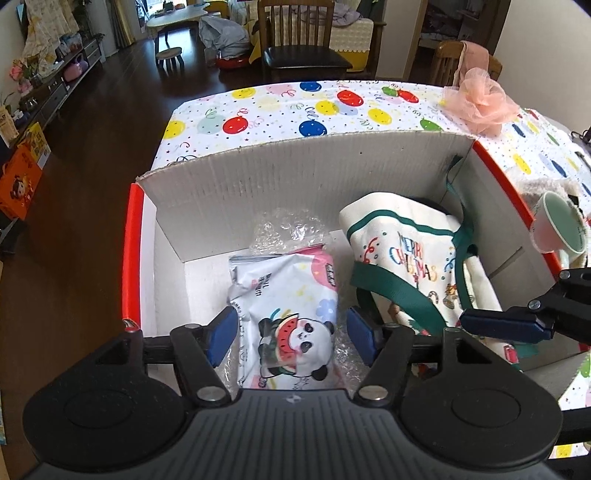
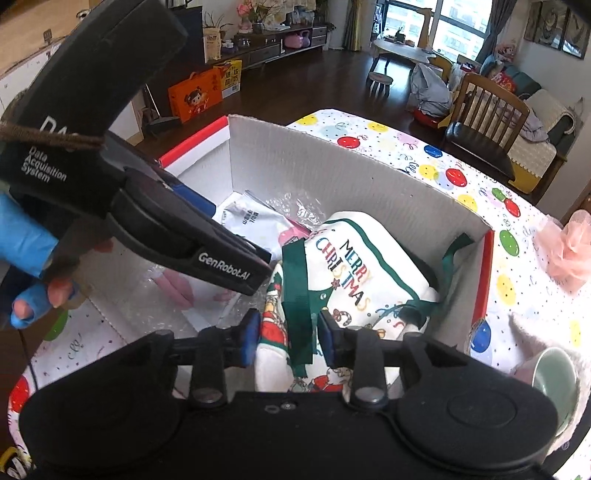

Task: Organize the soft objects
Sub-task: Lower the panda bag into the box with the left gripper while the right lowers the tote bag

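Green webbing strap (image 2: 297, 295) of the canvas "Merry Christmas" tote bag (image 1: 402, 266) is sitting between the right gripper (image 2: 288, 338) pads, jaws part-spread, no visible pinch on it. The left gripper (image 1: 291, 334) is hovering spread around the panda wet-wipes pack (image 1: 291, 314), pads just beside its edges, not pressing. Both soft items are lying inside the cardboard box (image 1: 295, 177), wipes left, tote right, bubble wrap (image 1: 288, 229) underneath.

Risks, judged from here: the strap is looping loosely by the right pads, so lifting away could be snagging it and dragging the tote back up. The two tools are working close together in one box, so a sideways move could be knocking them together. The slick wipes pack on bubble wrap is likely sliding if nudged. A green-lined cup (image 1: 561, 225) is standing just beside the box's right wall; bumping the box could be tipping it.

The box is resting on a table under a balloon-print cloth (image 1: 277, 114), with a pink tulle flower (image 1: 480, 99) at the far corner. The room is showing dark wood flooring, wooden chairs (image 1: 295, 33), a low round table, a window.
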A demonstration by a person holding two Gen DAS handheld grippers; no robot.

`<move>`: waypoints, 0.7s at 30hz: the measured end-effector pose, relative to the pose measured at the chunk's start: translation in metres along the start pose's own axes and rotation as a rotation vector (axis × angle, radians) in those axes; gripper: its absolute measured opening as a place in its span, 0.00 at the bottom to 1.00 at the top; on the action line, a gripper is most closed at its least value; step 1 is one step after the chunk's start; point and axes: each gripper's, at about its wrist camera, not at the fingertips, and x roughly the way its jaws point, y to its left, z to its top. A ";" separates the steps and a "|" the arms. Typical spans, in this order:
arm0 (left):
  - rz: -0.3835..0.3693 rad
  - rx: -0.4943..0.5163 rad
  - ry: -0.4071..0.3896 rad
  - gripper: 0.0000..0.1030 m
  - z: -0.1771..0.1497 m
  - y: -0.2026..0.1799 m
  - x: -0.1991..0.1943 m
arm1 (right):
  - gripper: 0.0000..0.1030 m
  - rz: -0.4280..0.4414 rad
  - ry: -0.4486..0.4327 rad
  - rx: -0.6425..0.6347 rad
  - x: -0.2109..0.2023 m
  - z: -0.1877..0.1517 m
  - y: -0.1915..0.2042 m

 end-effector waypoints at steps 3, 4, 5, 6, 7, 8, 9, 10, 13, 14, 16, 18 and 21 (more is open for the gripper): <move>-0.013 -0.005 -0.006 0.64 -0.001 0.001 -0.005 | 0.38 0.016 -0.014 0.024 -0.007 0.000 -0.004; -0.017 -0.006 -0.009 0.64 -0.001 0.001 -0.008 | 0.40 0.021 -0.021 0.030 -0.010 0.000 -0.004; -0.018 -0.006 -0.012 0.64 -0.002 0.001 -0.010 | 0.42 0.026 -0.027 0.035 -0.013 -0.001 -0.005; -0.020 -0.005 -0.016 0.64 -0.002 0.001 -0.013 | 0.42 0.031 -0.032 0.041 -0.016 -0.001 -0.005; -0.024 -0.003 -0.023 0.64 -0.003 0.001 -0.016 | 0.44 0.036 -0.040 0.047 -0.020 0.000 -0.007; -0.030 -0.001 -0.030 0.64 -0.004 0.001 -0.019 | 0.46 0.041 -0.049 0.054 -0.025 -0.001 -0.008; -0.034 -0.001 -0.038 0.64 -0.005 0.000 -0.023 | 0.47 0.045 -0.058 0.060 -0.029 -0.001 -0.009; -0.038 -0.001 -0.045 0.64 -0.005 -0.001 -0.028 | 0.48 0.048 -0.066 0.068 -0.033 -0.001 -0.010; -0.051 -0.004 -0.075 0.64 -0.007 -0.002 -0.042 | 0.50 0.061 -0.094 0.095 -0.049 -0.003 -0.014; -0.058 -0.007 -0.086 0.64 -0.007 -0.002 -0.047 | 0.50 0.064 -0.104 0.103 -0.055 -0.003 -0.016; -0.067 -0.011 -0.112 0.64 -0.007 -0.004 -0.059 | 0.51 0.070 -0.127 0.113 -0.066 -0.005 -0.018; -0.071 -0.008 -0.141 0.65 -0.008 -0.006 -0.071 | 0.54 0.075 -0.147 0.123 -0.077 -0.007 -0.021; -0.078 -0.010 -0.177 0.71 -0.009 -0.012 -0.087 | 0.59 0.082 -0.184 0.139 -0.095 -0.013 -0.025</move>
